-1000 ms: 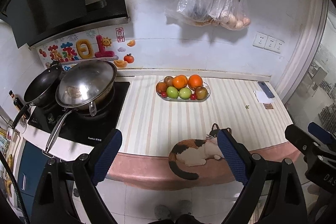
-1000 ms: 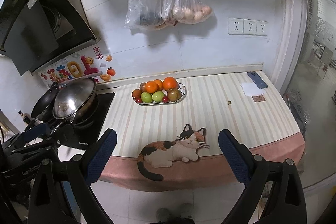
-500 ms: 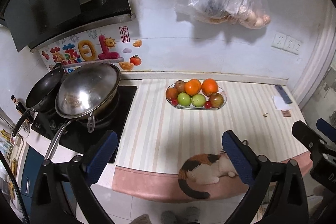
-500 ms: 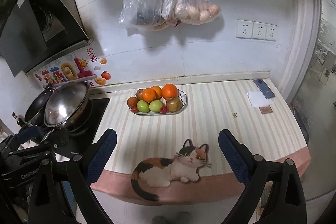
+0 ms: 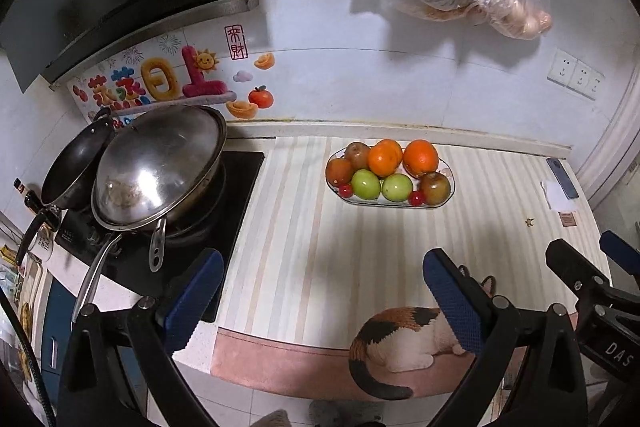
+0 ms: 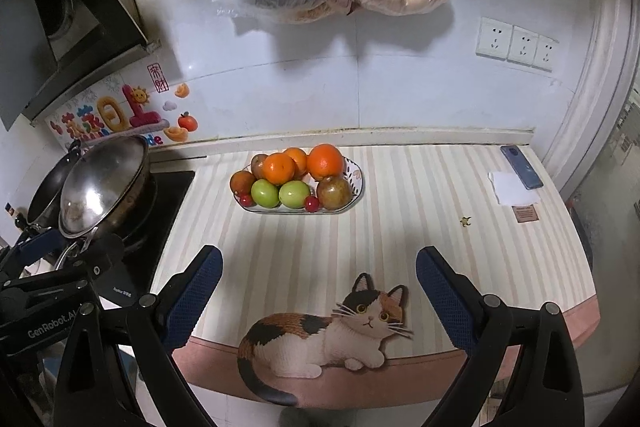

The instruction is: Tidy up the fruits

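A steel lidded wok [image 5: 160, 163] sits on the black stove at the left. The left hand-held gripper [image 5: 324, 291] hangs wide and empty over the striped counter [image 5: 304, 251]. Beyond it, near the wall, lies the clear oval glass dish of oranges, green apples and brown fruit [image 6: 298, 183]. The right hand-held gripper [image 6: 320, 287] gapes wide, empty too.

"GenRobot.AI" on left tongs [image 6: 52, 259], "DAS" on right tongs [image 5: 608, 291]

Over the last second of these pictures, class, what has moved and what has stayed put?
Both grippers, left and right, moved forward toward the fruit plate, which looms larger now. Nothing was gripped or released; both stay open and empty. The fruit, the pans and the phone kept their places.
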`<control>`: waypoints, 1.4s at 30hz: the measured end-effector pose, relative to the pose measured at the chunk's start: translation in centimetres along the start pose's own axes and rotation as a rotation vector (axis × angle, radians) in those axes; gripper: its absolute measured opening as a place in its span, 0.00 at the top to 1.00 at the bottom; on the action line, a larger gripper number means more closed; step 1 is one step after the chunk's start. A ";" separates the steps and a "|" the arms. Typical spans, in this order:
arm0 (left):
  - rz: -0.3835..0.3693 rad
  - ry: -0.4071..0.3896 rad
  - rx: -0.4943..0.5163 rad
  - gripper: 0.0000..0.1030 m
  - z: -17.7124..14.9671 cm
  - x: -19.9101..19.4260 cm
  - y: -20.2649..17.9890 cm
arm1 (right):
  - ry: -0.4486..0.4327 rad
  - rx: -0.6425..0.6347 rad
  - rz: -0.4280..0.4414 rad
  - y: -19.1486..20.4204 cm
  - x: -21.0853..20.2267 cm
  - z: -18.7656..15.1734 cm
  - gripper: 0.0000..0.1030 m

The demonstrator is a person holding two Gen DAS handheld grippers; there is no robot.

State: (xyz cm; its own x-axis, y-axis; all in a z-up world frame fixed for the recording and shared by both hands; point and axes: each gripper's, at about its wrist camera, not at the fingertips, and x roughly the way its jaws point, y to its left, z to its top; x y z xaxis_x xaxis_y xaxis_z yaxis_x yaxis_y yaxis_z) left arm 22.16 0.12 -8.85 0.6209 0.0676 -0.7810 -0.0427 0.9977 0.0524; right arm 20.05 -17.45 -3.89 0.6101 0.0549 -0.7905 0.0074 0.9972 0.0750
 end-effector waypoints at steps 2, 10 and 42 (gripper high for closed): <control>0.007 0.003 0.002 0.01 0.2 0.5 0.1 | 0.010 -0.003 -0.001 0.1 0.6 0.1 0.03; 0.002 0.015 -0.008 0.01 0.5 1.2 0.3 | 0.029 0.010 0.001 0.3 1.6 0.2 0.03; -0.011 0.007 0.010 0.00 0.3 0.6 0.6 | 0.026 0.004 -0.004 0.1 0.8 0.0 0.03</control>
State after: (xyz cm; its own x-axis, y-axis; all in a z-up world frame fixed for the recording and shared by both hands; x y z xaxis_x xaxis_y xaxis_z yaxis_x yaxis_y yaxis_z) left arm 22.80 0.73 -9.11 0.6160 0.0571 -0.7857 -0.0286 0.9983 0.0501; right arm 20.56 -17.36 -4.49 0.5895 0.0525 -0.8061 0.0126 0.9972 0.0741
